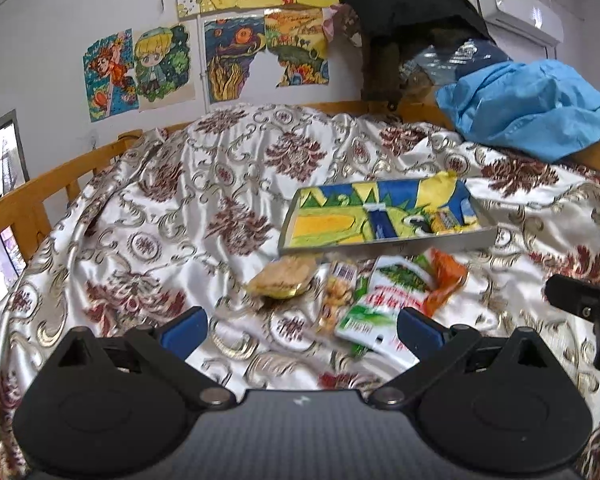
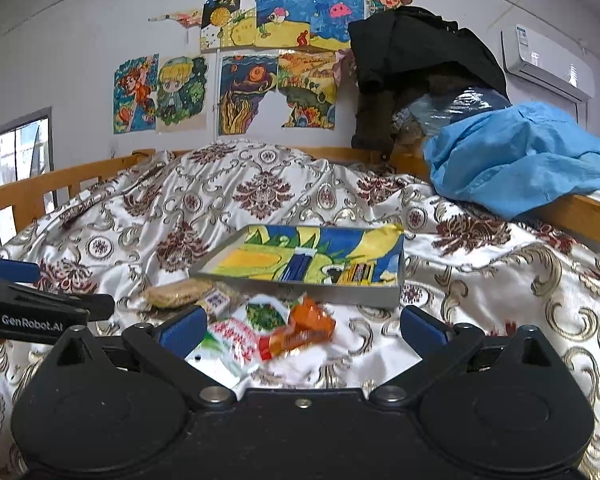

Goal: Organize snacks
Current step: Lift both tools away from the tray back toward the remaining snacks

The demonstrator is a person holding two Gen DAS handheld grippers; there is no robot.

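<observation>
- Snacks lie in a loose cluster on the patterned bedspread [image 2: 480, 272], just in front of both grippers and just short of the tray.
- Left gripper [image 1: 302, 330] has its jaws spread wide with nothing between them; it hovers over the near end of the white-and-green packet [image 1: 374, 308].
- Right gripper [image 2: 302, 326] is likewise spread and empty, low over the same packet and the orange packet [image 2: 304, 330] lying against it.
- Further left in the cluster sit a round biscuit [image 1: 282, 278] in clear wrap and a small yellow packet [image 1: 338, 292], partly blurred.
- Beyond them the shallow metal tray [image 2: 300, 292], lined with a coloured drawing, rests tilted on the soft cover; one small packet already lies near its right end.
- Likely trouble: the packets overlap, so a closing grip could pinch two at once or drag a neighbour along.
- The satin cover looks slippery and rumpled; a push on the tray's rim could slide or tip it.
- The two grippers are close together, so reaching for the same packet risks a knock.
- Behind, a blue cloth [image 1: 532, 108] lies heaped on the wooden rail.
</observation>
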